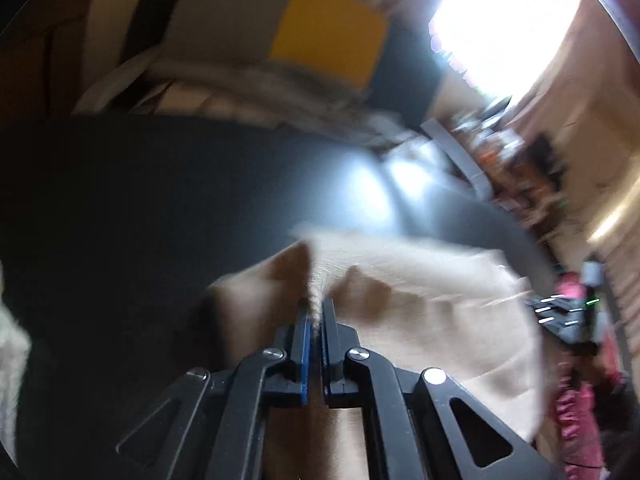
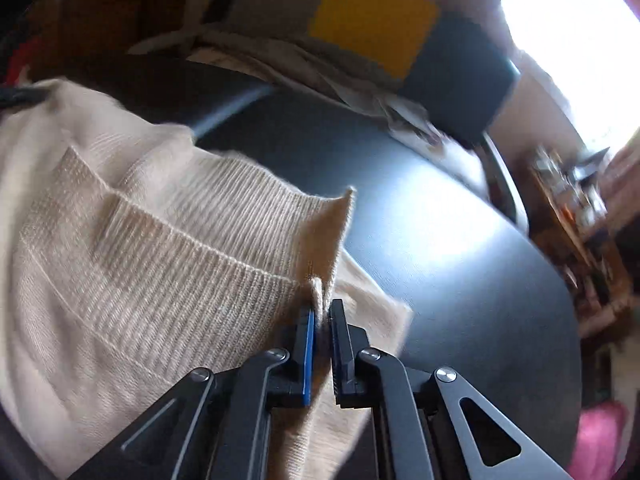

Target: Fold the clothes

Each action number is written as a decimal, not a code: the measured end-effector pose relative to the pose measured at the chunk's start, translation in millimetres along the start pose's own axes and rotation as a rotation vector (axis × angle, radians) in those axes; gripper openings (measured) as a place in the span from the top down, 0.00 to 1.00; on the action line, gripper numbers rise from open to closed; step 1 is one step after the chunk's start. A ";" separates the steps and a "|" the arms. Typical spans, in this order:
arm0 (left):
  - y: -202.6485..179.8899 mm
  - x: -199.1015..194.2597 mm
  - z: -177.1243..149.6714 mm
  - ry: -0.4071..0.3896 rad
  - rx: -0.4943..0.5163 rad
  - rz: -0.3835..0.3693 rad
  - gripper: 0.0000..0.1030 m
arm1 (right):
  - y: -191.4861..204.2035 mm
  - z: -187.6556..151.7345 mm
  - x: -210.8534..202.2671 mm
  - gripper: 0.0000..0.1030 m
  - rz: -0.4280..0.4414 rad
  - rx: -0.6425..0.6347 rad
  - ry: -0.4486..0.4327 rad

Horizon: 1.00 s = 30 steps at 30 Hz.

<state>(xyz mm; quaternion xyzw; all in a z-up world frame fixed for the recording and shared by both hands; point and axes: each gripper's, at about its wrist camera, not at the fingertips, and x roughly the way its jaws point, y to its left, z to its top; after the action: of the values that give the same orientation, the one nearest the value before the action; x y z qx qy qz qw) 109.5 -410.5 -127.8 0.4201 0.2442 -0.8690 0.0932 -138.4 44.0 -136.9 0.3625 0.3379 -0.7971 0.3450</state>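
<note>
Pinching the beige sweater [image 2: 132, 248] at two hem points, left gripper [image 1: 316, 308] and right gripper [image 2: 323, 308] both clamp knit above the dark table [image 2: 460, 248]; sweater lies unfolded, folding barely begun.

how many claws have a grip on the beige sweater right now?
2. The left claw is shut on a bunched fold of the beige sweater over the dark table. The right claw is shut on its ribbed hem near the corner.
</note>
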 end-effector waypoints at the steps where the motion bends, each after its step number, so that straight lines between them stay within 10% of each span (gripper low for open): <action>1: 6.5 10.4 -3.5 0.034 -0.021 0.015 0.95 | -6.2 -5.4 8.1 0.93 0.014 0.038 0.018; 6: 10.1 -4.0 -5.1 -0.054 -0.095 0.048 0.75 | -23.6 -9.1 5.2 0.88 0.069 0.174 -0.023; 11: -9.5 -38.3 -10.2 -0.138 0.024 0.057 0.69 | -36.3 -7.8 -21.4 0.54 0.061 0.245 -0.115; 14: -31.2 -39.6 -10.5 -0.105 0.176 0.053 0.65 | -35.0 -7.1 -56.6 0.29 0.094 0.285 -0.237; 21: -47.6 4.8 3.6 0.051 0.249 0.026 0.64 | 29.5 -15.4 -76.8 0.25 0.385 0.341 -0.254; 25: -40.3 17.9 6.3 0.120 0.196 -0.037 0.68 | 62.0 -19.2 -58.9 0.24 0.428 0.287 -0.176; 30: -39.5 10.2 7.2 0.064 0.178 -0.052 0.99 | 67.8 -27.2 -53.8 0.14 0.435 0.282 -0.125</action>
<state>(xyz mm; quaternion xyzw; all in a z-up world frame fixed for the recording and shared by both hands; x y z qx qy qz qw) 83.6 -379.6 -118.2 0.4478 0.1797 -0.8755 0.0253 -48.3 45.7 -126.7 0.4212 0.1159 -0.7641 0.4746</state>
